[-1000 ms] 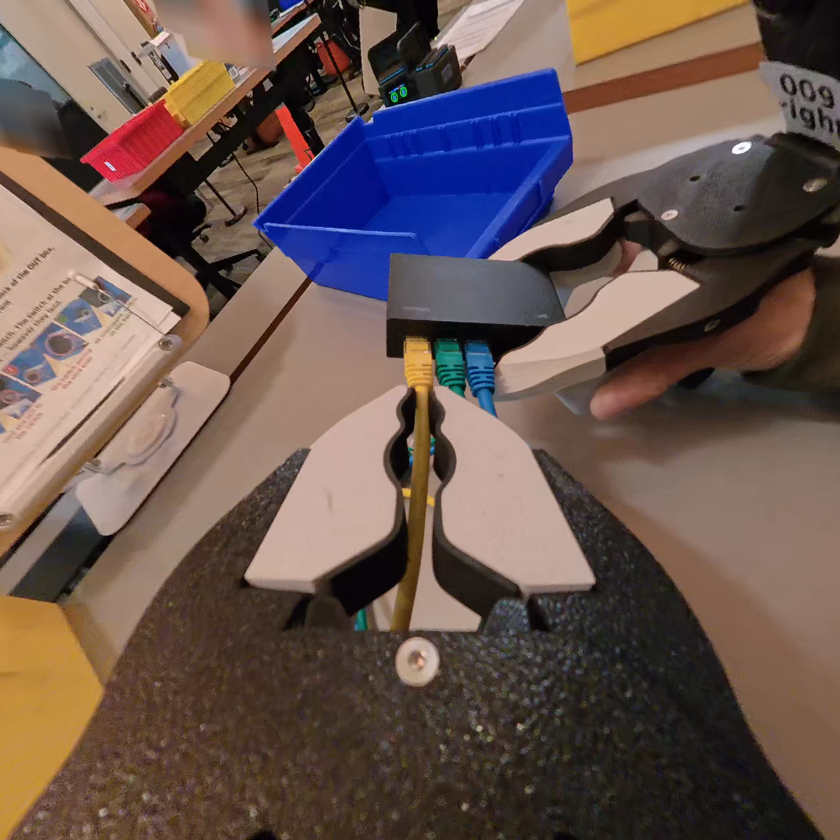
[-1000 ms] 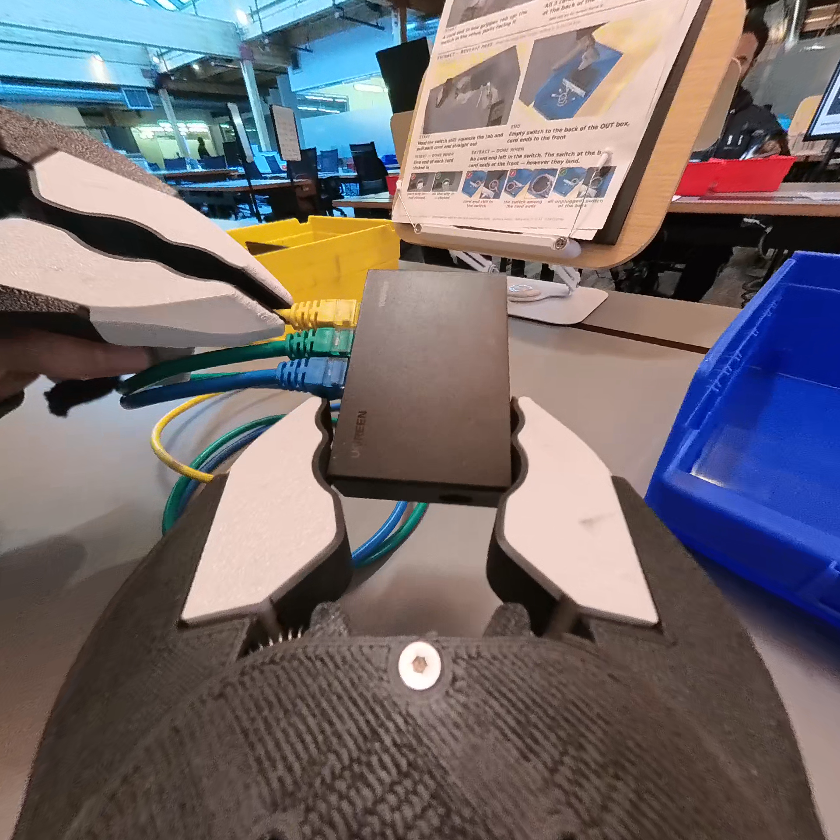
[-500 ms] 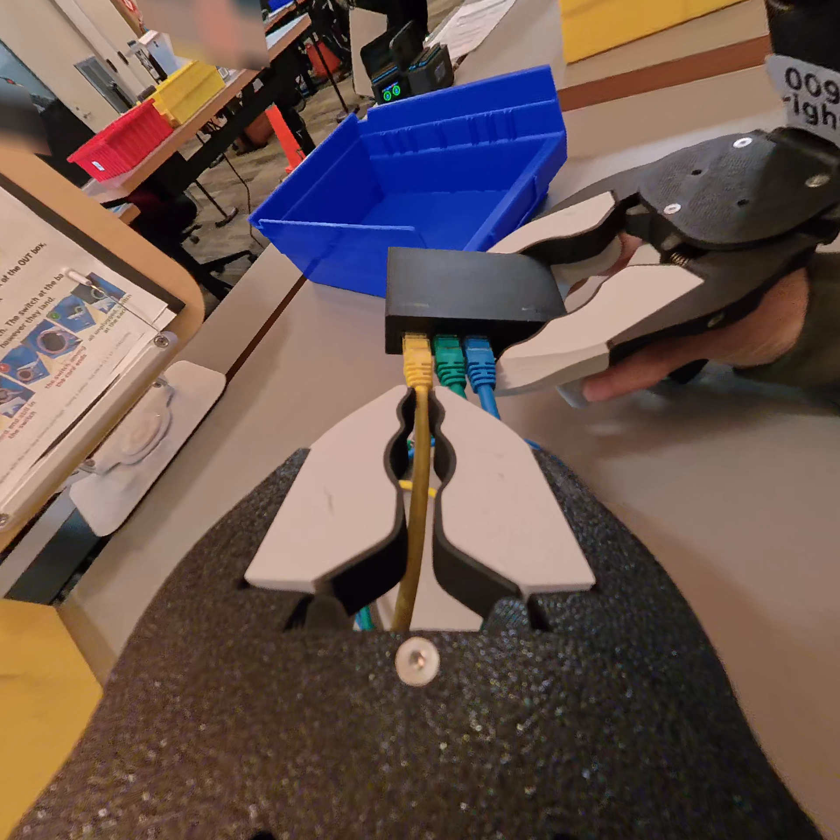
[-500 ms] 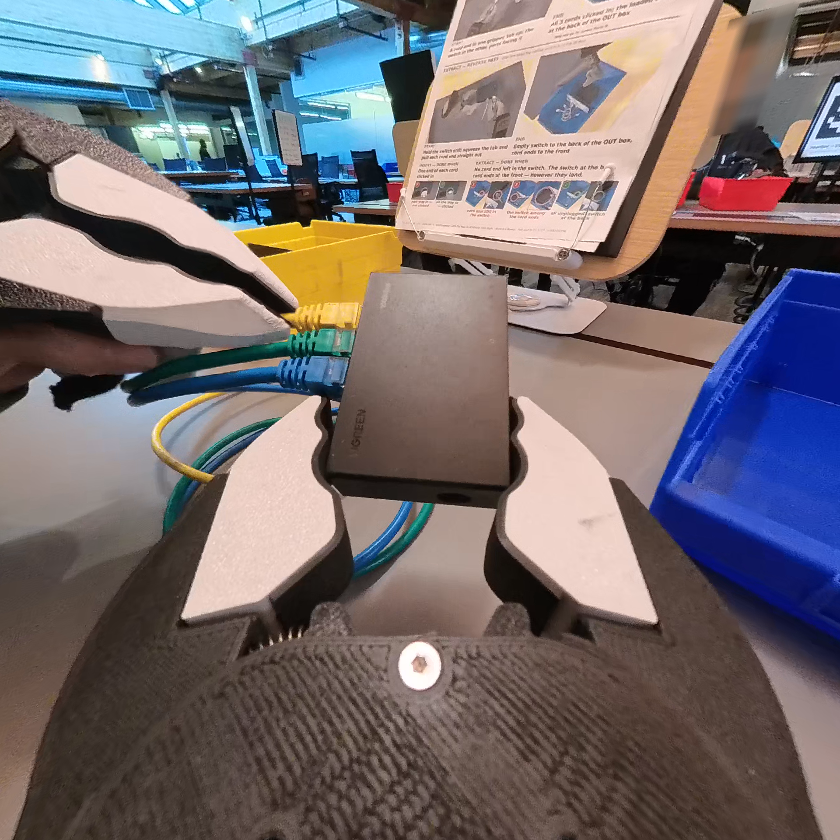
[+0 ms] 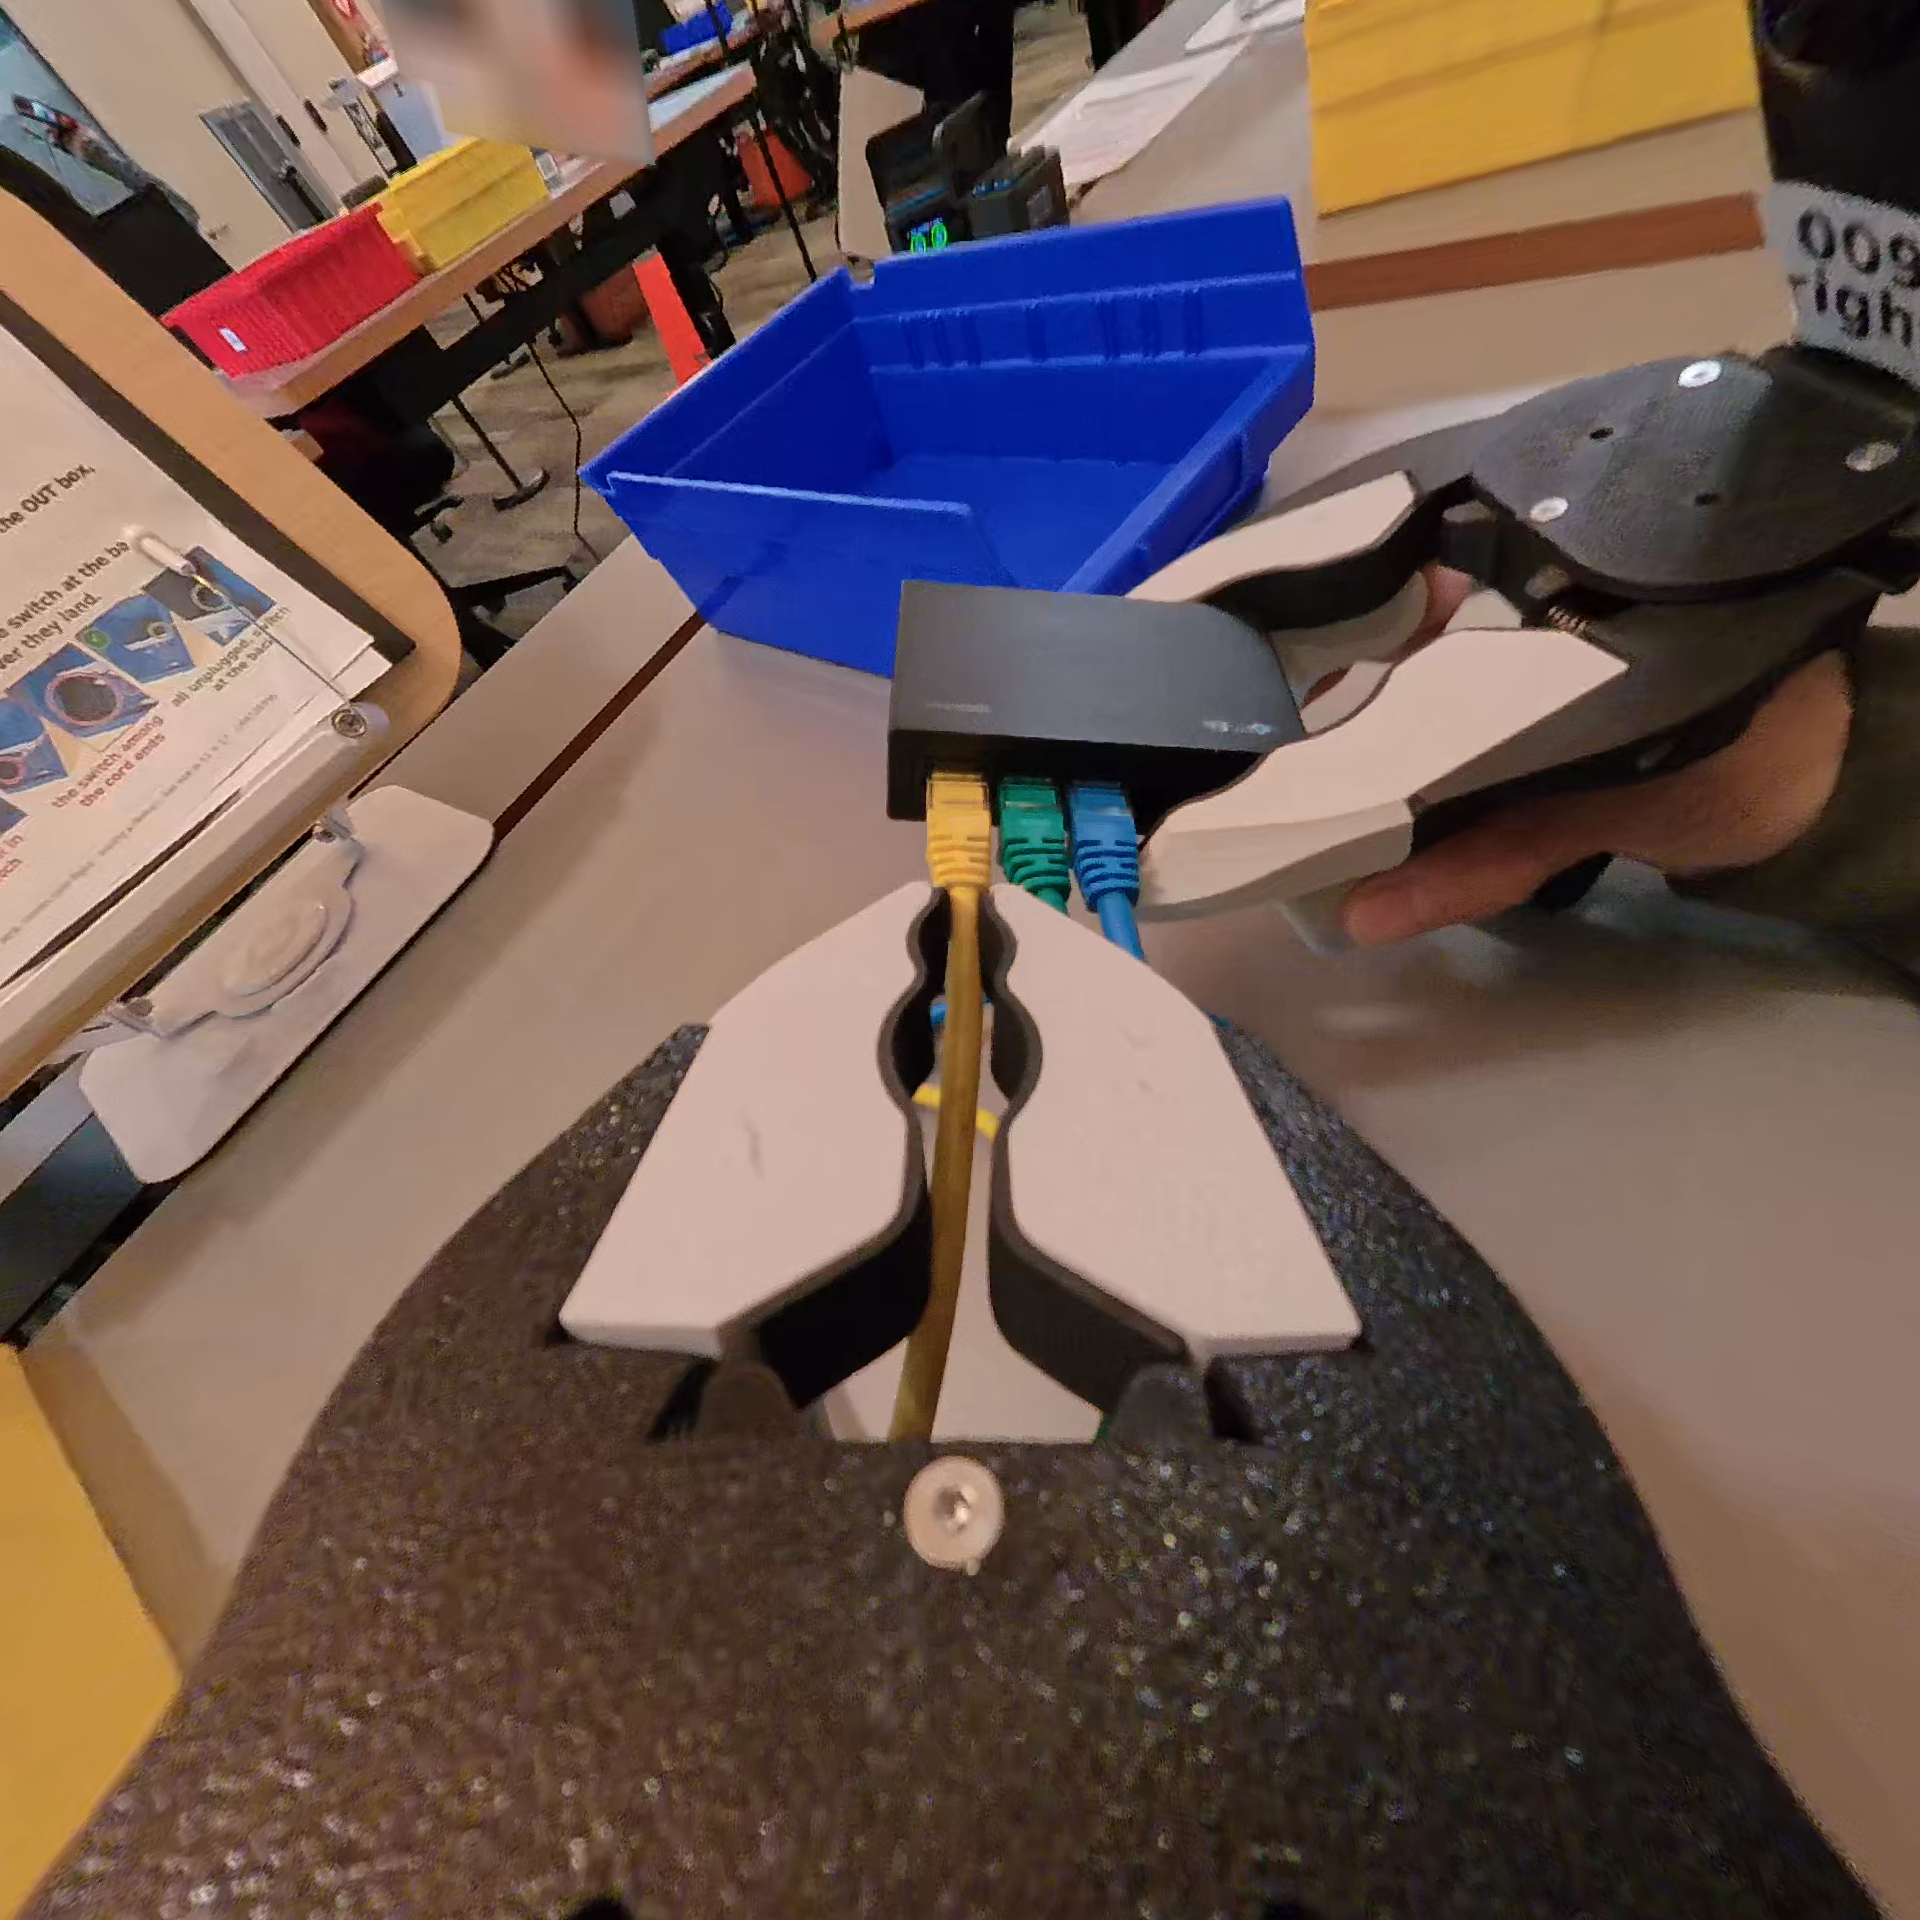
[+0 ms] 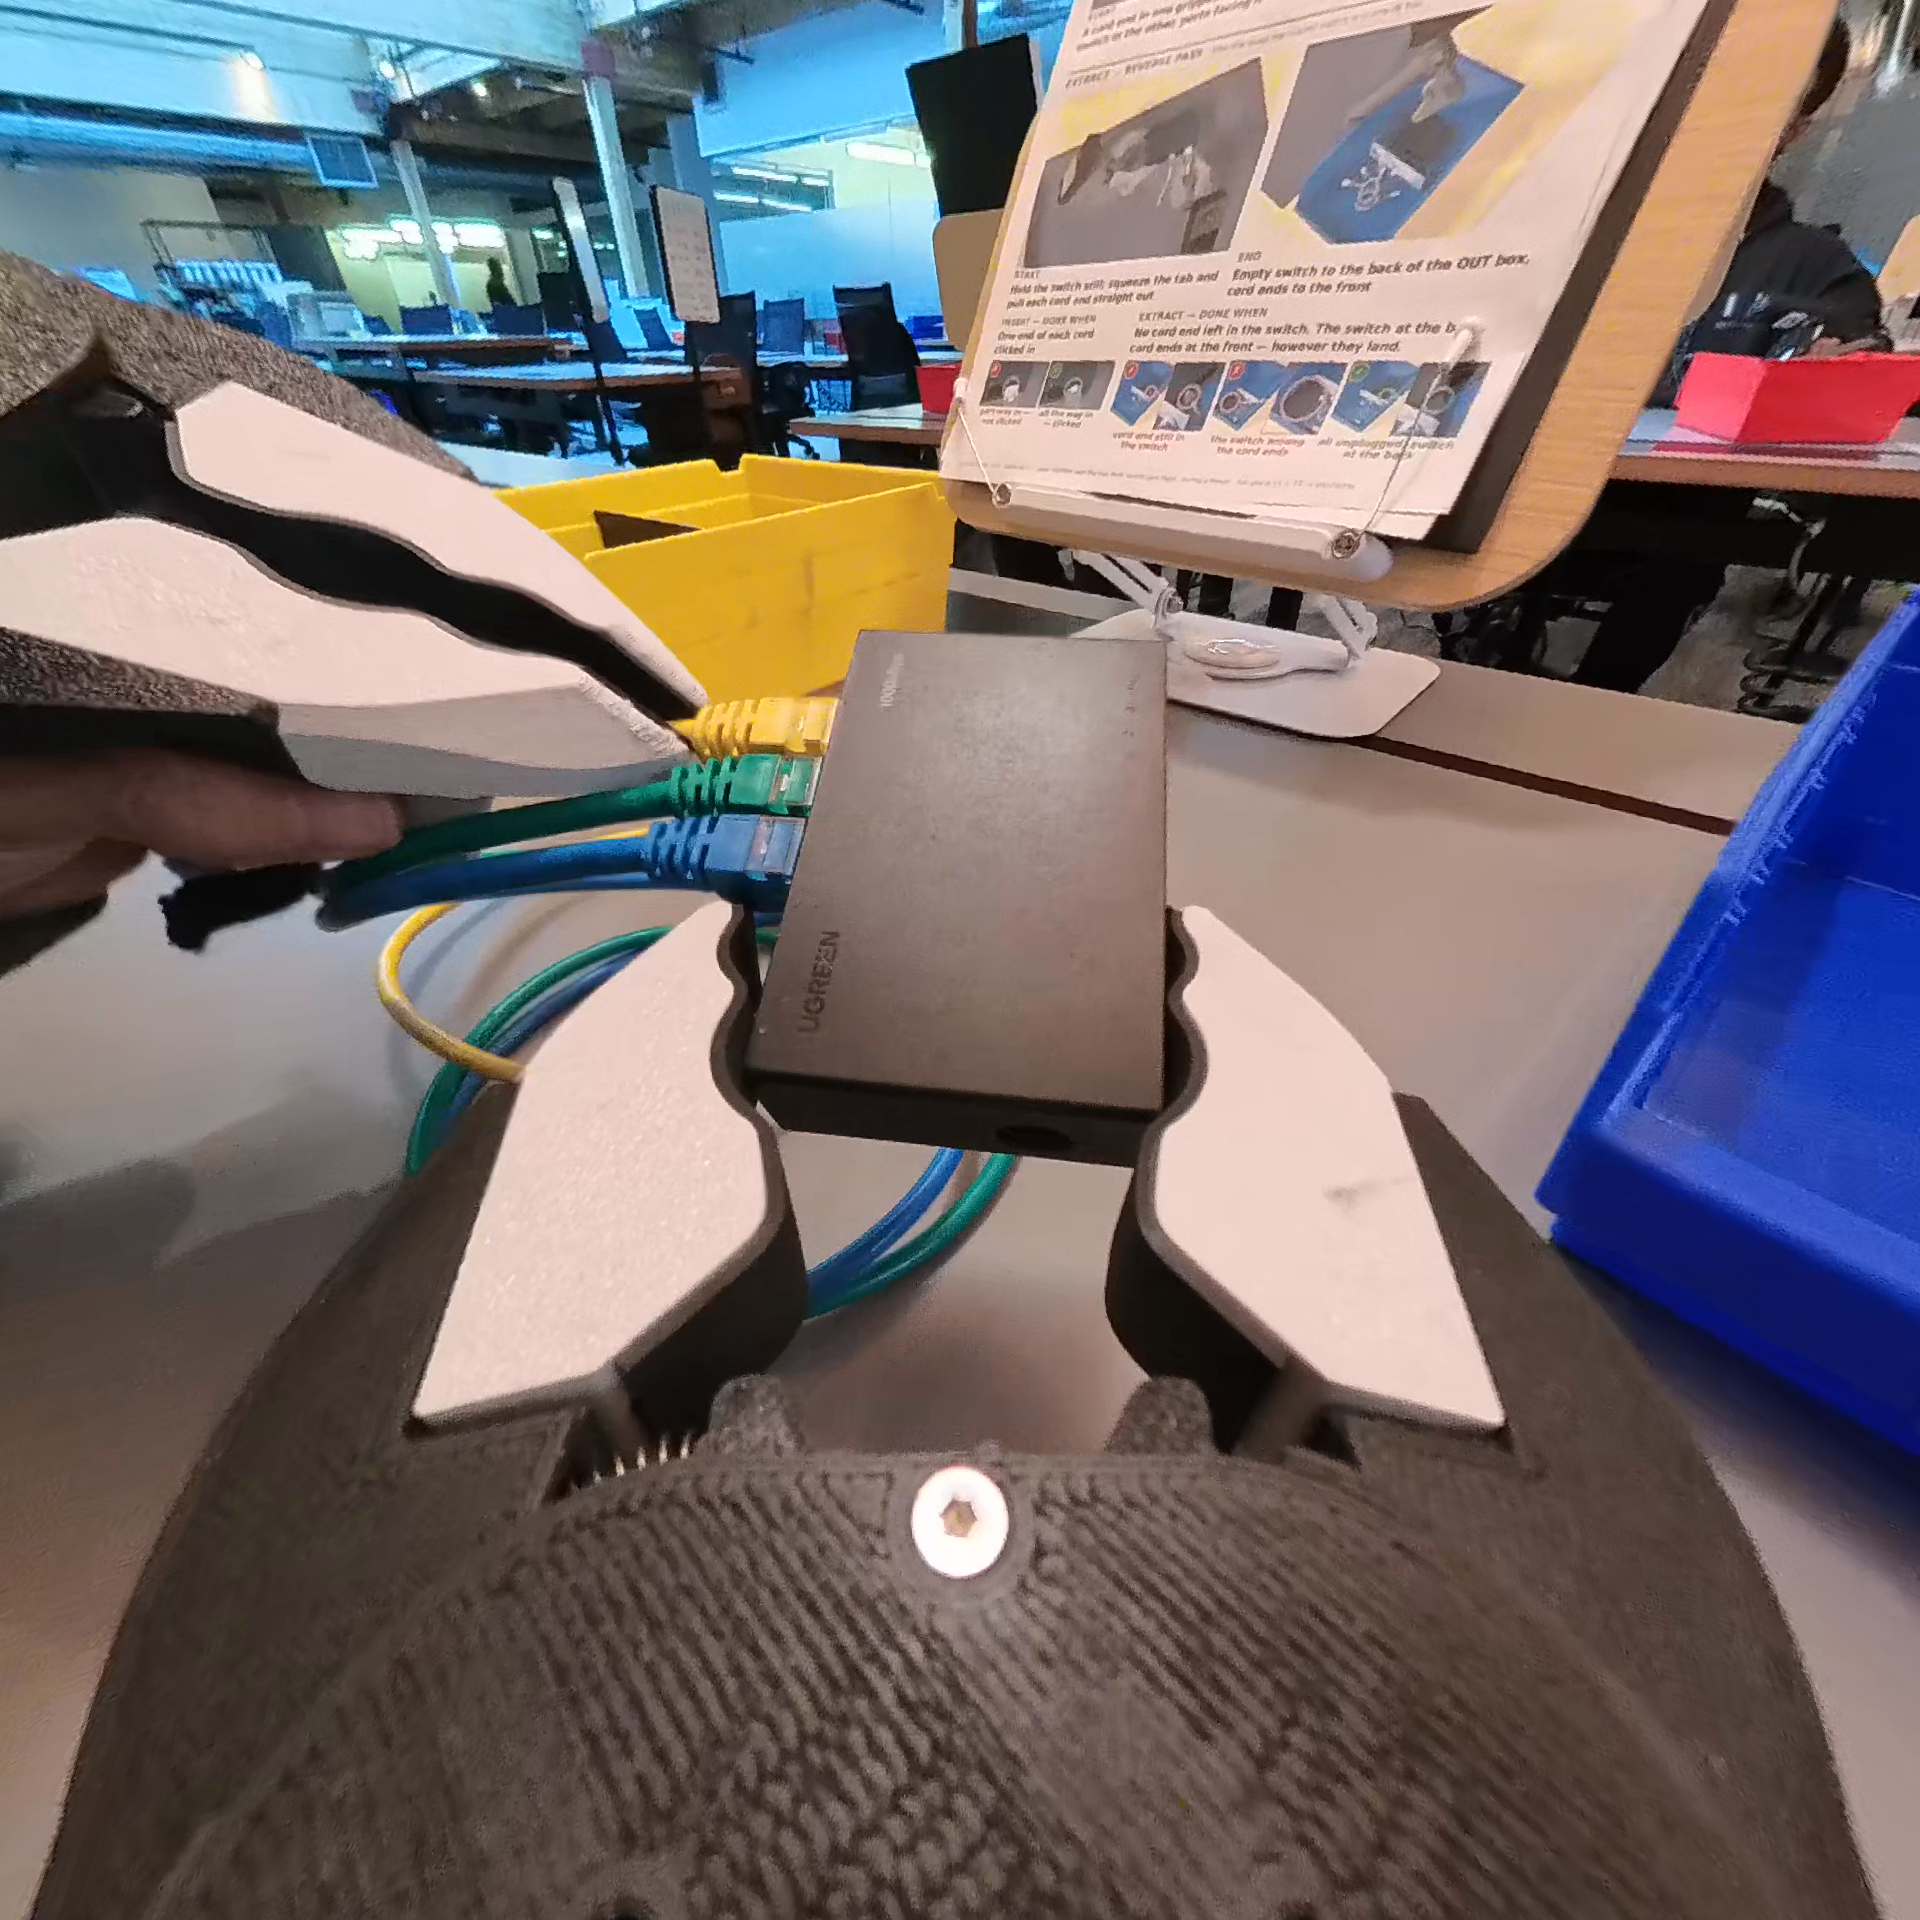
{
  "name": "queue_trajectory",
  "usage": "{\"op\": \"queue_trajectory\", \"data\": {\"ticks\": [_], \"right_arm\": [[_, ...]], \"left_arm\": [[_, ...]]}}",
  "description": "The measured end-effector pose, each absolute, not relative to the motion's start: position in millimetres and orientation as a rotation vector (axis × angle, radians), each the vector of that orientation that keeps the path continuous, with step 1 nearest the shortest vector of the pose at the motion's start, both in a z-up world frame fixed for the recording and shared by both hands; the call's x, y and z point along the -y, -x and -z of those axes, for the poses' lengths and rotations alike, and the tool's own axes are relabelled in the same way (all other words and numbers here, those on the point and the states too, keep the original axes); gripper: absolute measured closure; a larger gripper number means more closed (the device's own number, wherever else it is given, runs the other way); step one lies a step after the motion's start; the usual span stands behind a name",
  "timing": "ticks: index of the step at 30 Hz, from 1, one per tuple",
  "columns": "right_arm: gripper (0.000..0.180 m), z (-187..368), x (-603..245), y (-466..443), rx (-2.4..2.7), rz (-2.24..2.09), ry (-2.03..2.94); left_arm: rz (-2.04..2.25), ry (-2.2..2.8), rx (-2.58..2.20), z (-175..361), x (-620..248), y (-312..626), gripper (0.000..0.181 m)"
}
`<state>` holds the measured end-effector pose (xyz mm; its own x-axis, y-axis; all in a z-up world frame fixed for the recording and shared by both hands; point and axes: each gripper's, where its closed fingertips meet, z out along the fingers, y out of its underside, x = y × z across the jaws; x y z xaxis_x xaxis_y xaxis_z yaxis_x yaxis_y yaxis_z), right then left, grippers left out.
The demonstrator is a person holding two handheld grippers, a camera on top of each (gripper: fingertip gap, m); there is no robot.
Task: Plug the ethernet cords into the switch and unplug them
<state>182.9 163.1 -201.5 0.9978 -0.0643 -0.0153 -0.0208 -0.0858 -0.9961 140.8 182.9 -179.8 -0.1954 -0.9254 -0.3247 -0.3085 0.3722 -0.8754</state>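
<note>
Right gripper (image 6: 956, 997) is clamped on the near end of the black switch (image 6: 977, 862), holding it just above the tabletop (image 5: 665, 862), tilted a little. Left gripper (image 5: 961, 914) is pinched on the yellow cord (image 5: 961, 1049) right behind its plug (image 5: 956, 831).

All three plugs sit in the switch's port side: yellow on the far left port in the left wrist view, green plug (image 5: 1031, 836) in the middle, blue plug (image 5: 1103, 831) on the right. Slack from the cords loops on the tabletop under and to the left of the switch in the right wrist view.

Change over the last second: almost none in the grip geometry. Yellow plug is seated as it was, the gap between the left gripper's tips and the plug boot is unchanged, and the switch is held the same way. Only the background has shifted a bit, so both hands moved together, not apart.

My read: no extraction has started. Can't tell whether this is the end of the insert or the setup for the pull. If unplugging is next, the grip is on the cable, not the latch tab, so a straight pull may just strain the cord.

Blue bin (image 5: 997, 457) sits beyond the switch, the instruction stand (image 6: 1351, 312) to the left.
</note>
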Motion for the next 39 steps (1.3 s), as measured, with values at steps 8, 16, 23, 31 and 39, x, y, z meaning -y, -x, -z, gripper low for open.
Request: {"op": "queue_trajectory", "data": {"ticks": [8,16,23,31,39], "right_arm": [[0.106,200.6,-159.4,-196.0,-0.116,0.110,1.656],[0.106,120.6,-146.0,-216.8,-0.120,0.216,1.529],[0.106,10.0,-150.8,-252.7,-0.078,0.318,1.454],[0.106,-117.4,-120.4,-340.3,-0.190,0.558,1.408],[0.106,-151.9,-103.2,-417.0,-0.290,0.688,1.478]], "left_arm": [[0.843,1.080,-1.493,133.4,-211.1,-105.6,0.161],[0.798,1.456,-1.274,194.2,-323.2,-33.4,0.135],[0.740,1.410,-1.232,207.7,-343.5,-20.7,0.126],[0.851,1.467,-1.213,222.8,-343.0,-19.1,0.123],[0.868,1.481,-1.225,224.7,-342.5,-20.2,0.123]]}}
